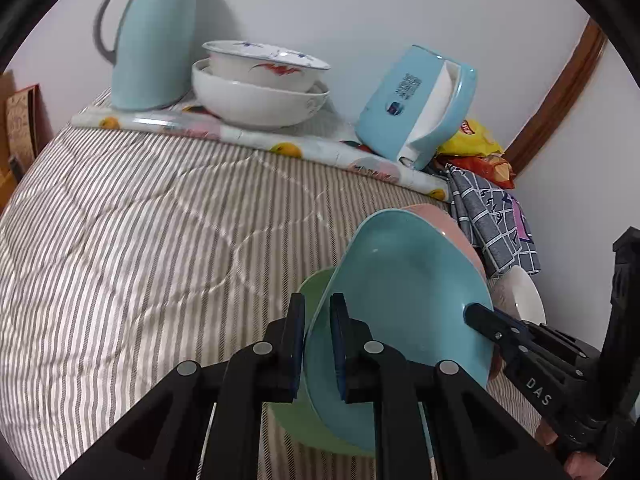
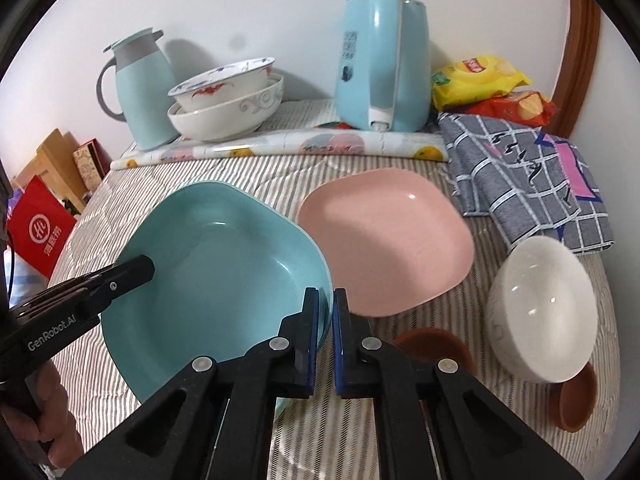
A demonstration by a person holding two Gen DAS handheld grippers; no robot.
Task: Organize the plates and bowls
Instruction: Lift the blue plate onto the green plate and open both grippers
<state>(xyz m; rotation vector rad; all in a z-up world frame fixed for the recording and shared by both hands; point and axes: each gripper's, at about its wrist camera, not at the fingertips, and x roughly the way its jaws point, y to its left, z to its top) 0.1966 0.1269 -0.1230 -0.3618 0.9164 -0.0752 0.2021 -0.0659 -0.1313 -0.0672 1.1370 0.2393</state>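
- Left gripper [image 1: 318, 344] clamped on near rim of square teal plastic plate [image 1: 400, 300]; right gripper [image 2: 326, 336] pinched the opposite rim.
- Plate tilted above a green plate [image 1: 316, 292] on the striped quilt [image 1: 140, 220], beside the pink square plate [image 2: 384, 240].
- Could have slipped or twisted if either clamp loosened unevenly.
- Risked knocking the white ceramic bowl [image 2: 544, 312] nearby.
- Green plate mostly hidden; brown cups [image 2: 572, 404] cut off.

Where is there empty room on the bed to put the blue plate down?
The big striped blanket left of the blue plate lies bare, up to the fruit mat under the stacked bowls. The right side is crowded: pink plate, white bowl, brown cups, checked cloth.
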